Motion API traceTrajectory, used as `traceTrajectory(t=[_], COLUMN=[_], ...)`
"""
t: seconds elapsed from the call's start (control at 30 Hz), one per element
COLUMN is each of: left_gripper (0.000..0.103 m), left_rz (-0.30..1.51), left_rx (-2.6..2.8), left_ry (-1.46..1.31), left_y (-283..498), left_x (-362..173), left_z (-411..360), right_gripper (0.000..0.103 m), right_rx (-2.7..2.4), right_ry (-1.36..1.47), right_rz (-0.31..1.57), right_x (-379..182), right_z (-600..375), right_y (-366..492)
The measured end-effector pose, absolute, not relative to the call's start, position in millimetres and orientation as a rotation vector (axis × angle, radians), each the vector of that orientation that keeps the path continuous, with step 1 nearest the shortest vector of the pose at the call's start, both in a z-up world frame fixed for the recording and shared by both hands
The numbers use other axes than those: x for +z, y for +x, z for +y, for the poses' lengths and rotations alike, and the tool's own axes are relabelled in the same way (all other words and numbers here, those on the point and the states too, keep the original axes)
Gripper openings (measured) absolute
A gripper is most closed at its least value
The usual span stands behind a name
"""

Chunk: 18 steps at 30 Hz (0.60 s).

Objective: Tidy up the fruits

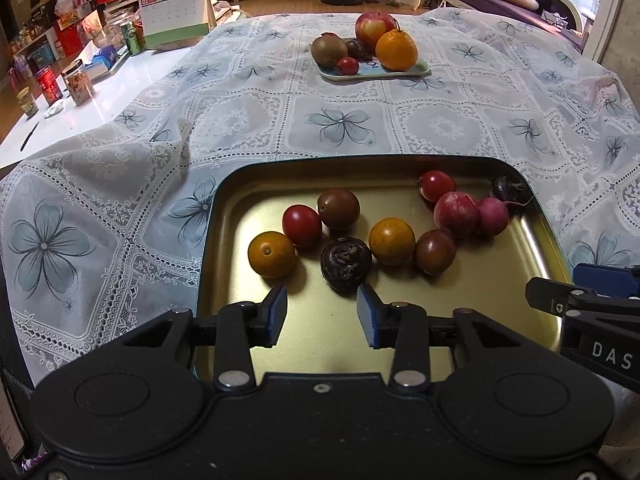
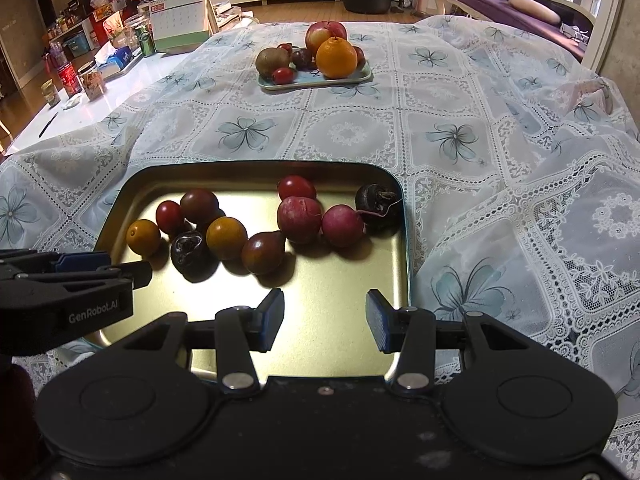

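Observation:
A gold metal tray [image 1: 460, 304] [image 2: 320, 320] lies near me on the flowered tablecloth, holding several small fruits: orange ones [image 1: 272, 255], red and brown tomatoes [image 1: 302, 225], a dark water chestnut [image 1: 346, 264] [image 2: 191, 254] and pink radishes [image 2: 342, 226]. My left gripper [image 1: 322, 314] hovers open over the tray's near part, just short of the water chestnut, nothing between its blue pads. My right gripper [image 2: 325, 318] is open too, above bare tray floor. Far across the table a pale blue plate [image 1: 400, 74] [image 2: 316, 80] carries an apple, an orange [image 2: 336, 58], a kiwi and small fruits.
A white counter [image 1: 100, 108] at the left holds jars, cans, a tissue box and a desk calendar [image 1: 172, 14]. A wide stretch of tablecloth [image 2: 348, 132] separates tray and plate. A black stool and a purple sofa stand beyond the table.

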State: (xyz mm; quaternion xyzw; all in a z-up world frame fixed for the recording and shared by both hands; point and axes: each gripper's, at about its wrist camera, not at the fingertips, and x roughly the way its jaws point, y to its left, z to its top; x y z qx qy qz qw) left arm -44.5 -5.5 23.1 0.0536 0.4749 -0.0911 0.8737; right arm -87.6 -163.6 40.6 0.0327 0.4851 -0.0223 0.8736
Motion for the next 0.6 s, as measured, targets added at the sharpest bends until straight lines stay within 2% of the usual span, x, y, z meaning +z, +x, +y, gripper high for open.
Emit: traceTrajectory(t=[0.6], left_gripper=[0.048], left_rz=[1.001], left_rx=[-0.191], left_ry=[0.117], left_y=[-45.3], left_x=[20.8], left_z=[-5.9], right_gripper=[0.047], right_rx=[-0.049], right_ry=[0.071], right_rz=[1.024], right_x=[38.5], right_z=[-164.8], right_y=[-85.5])
